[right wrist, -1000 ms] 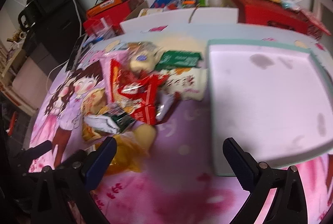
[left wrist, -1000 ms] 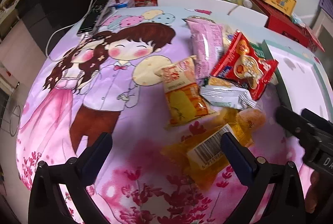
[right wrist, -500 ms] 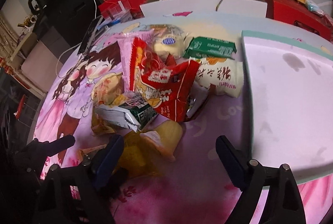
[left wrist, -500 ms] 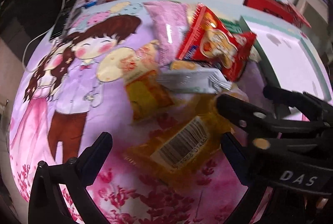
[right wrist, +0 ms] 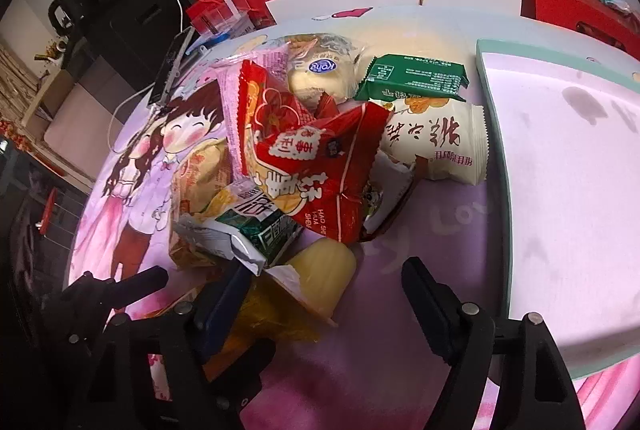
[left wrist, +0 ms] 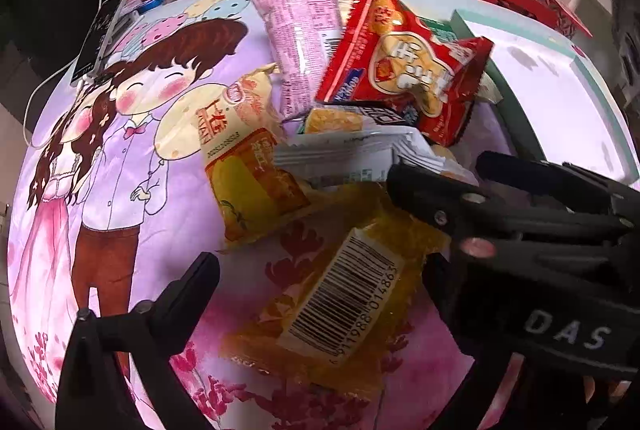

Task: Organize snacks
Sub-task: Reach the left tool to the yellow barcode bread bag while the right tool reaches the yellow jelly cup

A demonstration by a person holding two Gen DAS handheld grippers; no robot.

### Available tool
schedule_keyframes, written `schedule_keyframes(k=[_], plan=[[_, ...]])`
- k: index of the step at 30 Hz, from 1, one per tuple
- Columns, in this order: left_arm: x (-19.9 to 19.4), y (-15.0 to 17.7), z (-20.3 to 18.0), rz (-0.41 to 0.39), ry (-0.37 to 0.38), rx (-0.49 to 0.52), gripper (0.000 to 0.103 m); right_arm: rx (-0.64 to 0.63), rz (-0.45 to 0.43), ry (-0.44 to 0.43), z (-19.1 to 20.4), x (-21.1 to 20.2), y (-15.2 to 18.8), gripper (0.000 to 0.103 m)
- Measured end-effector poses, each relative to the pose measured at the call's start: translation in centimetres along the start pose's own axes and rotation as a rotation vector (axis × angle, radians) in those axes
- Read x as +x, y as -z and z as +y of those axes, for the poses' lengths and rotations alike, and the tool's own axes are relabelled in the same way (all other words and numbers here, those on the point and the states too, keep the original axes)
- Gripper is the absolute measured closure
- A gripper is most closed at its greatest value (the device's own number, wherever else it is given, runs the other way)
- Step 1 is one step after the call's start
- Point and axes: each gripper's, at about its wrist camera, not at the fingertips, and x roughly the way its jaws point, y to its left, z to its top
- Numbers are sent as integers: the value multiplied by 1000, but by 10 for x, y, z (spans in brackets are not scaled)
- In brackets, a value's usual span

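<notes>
Snacks (right wrist: 320, 166) overlap in a heap, hiding lower packets' labels.

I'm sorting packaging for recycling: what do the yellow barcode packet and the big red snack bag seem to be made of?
Yellow barcode packet: thin, glossy, translucent plastic film, by its crinkles and see-through tint; the barcode looks like a white label, paper or printed. Red snack bag: shiny printed plastic film with a serrated sealed edge; any foil lining can't be seen.

Cartoon-printed pink tablecloth (left wrist: 120, 158) under a heap of snack packets (right wrist: 320, 158) beside a white, green-rimmed tray (right wrist: 492, 134).
</notes>
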Motion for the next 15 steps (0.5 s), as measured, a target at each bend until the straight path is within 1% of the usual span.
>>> schedule_keyframes(k=[1, 3, 4, 5, 6, 7, 8, 9, 11, 15], plan=[[-1, 0, -2, 3, 14, 4, 11, -2, -1, 2, 0, 0, 0, 24], [-2, 1, -3, 9, 43, 9, 23, -6, -3, 1, 1, 0, 0, 26], [-2, 2, -4, 10, 54, 10, 26, -10, -5, 1, 2, -1, 0, 28], [-2, 2, -5, 12, 65, 11, 34, -14, -6, 1, 3, -1, 0, 31], [-2, 3, -5, 14, 75, 9, 39, -22, -5, 0, 4, 0, 0, 32], [-3, 3, -5, 15, 80, 9, 40, -26, -3, -8, 5, 0, 0, 36], [-4, 4, -5, 16, 80, 9, 44, -26, 2, -20, 5, 1, 1, 38], [-5, 5, -5, 13, 86, 9, 51, -26, 8, -24, 5, 2, 1, 38], [-7, 7, -4, 14, 91, 3, 53, -28, 11, -21, 5, 3, 1, 38], [-11, 14, 0, 17, 87, -25, 54, -34, 10, -22, 6, 5, 2, 40]])
